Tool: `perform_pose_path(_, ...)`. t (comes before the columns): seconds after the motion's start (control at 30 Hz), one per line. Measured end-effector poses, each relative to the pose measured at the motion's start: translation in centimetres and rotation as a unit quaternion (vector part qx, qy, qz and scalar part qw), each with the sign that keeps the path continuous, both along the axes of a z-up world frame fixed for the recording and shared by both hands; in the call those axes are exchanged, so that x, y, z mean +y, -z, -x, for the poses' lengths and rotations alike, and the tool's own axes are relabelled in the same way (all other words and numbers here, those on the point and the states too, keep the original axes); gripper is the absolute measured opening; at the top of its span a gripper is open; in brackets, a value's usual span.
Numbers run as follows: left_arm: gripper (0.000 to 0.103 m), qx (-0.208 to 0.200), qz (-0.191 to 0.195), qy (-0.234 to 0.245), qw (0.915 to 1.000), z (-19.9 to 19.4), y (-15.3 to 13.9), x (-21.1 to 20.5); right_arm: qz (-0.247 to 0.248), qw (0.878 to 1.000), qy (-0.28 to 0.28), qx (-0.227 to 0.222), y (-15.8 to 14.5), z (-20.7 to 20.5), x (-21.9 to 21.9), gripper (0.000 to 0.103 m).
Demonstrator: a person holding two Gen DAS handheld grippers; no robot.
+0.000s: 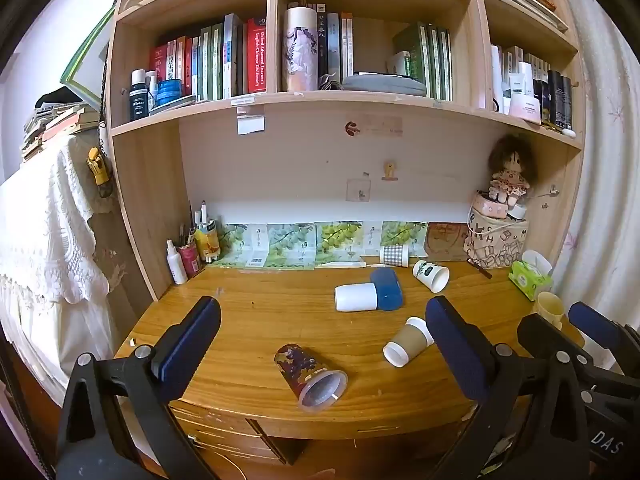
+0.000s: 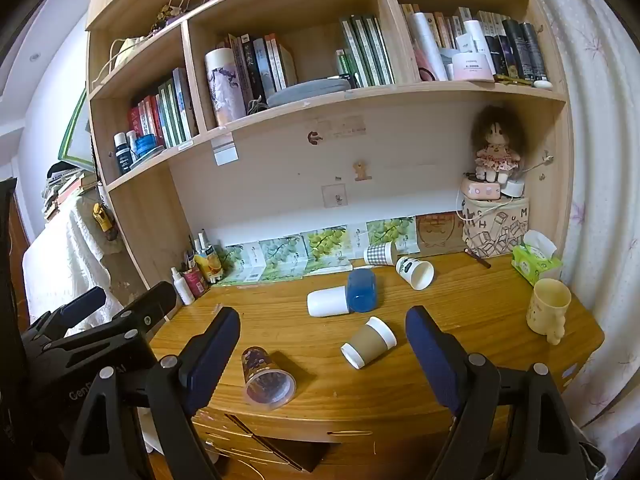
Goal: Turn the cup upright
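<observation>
Several cups lie on their sides on the wooden desk [image 1: 248, 312]. A clear plastic cup with a dark print [image 1: 310, 376] [image 2: 267, 378] lies near the front edge. A brown-sleeved paper cup [image 1: 409, 342] [image 2: 369, 342] lies mid-desk. A white and blue cup [image 1: 368, 294] [image 2: 343, 296], a white leaf-print cup [image 1: 431, 275] [image 2: 415, 273] and a checked cup [image 1: 394, 255] [image 2: 380, 254] lie further back. My left gripper [image 1: 322, 320] is open above the front edge, empty. My right gripper [image 2: 322, 328] is open and empty beside it.
A yellow mug [image 2: 547, 310] stands upright at the desk's right end, by a green tissue pack [image 2: 534, 262]. A patterned box with a doll [image 2: 496, 232] sits at the back right. Bottles and pens [image 2: 200, 268] stand back left. Bookshelves rise above.
</observation>
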State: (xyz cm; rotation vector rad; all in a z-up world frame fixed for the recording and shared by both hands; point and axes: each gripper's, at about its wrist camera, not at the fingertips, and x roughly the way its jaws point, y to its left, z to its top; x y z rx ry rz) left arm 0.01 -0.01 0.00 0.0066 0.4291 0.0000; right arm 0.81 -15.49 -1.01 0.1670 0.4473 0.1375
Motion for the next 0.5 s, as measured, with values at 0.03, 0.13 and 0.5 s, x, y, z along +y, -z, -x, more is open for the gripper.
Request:
perform_pose_path(0.03, 0.102, 0.001, 0.001, 0.000, 1.0000, -0.01, 0.00, 0.02, 0.001, 1.000, 0.000, 0.001, 0.01, -0.01, 0.03, 0.085)
perform_pose_path(0.13, 0.102, 0.000, 0.004, 0.002, 1.0000, 0.10, -0.02, 0.07, 0.000, 1.000, 0.000, 0.001, 0.05, -0.05, 0.07, 0.085)
perform_pose_path(0.5, 0.102, 0.008, 0.010, 0.005, 0.9999, 0.35, 0.74, 1.01, 0.005, 1.000, 0.004, 0.014, 0.47, 0.03, 1.02, 0.085)
